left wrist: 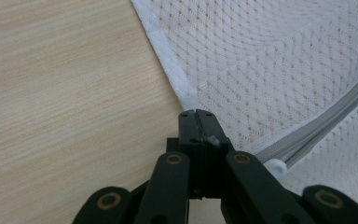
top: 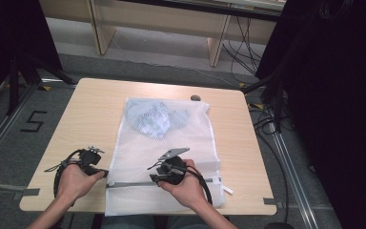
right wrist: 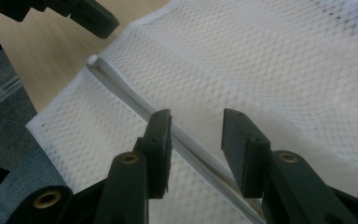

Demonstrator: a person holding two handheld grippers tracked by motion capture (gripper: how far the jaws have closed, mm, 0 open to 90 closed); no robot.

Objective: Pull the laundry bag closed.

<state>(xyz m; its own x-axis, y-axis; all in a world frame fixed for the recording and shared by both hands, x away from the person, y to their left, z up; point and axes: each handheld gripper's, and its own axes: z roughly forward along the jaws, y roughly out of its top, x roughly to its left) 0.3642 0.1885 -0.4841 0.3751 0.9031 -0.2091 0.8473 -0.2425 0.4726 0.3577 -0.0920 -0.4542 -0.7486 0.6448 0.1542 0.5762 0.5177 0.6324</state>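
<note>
Jaws of the right gripper (right wrist: 196,135) gape over the zipper (right wrist: 186,142).

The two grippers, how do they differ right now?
The left gripper is shut, pinching the mesh bag's edge near the zipper's end; the right gripper stands open above the zipper, gripping nothing. The left sits at the bag's edge, the right over its middle. Both are black and hand-held.

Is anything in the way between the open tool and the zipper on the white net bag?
Nothing visible is. The right tool hangs open right over the grey zipper of the mesh bag, with only air between. The clothes inside lie at the bag's far end, away from the zipper. The left tool is shut at the bag's left edge.
</note>
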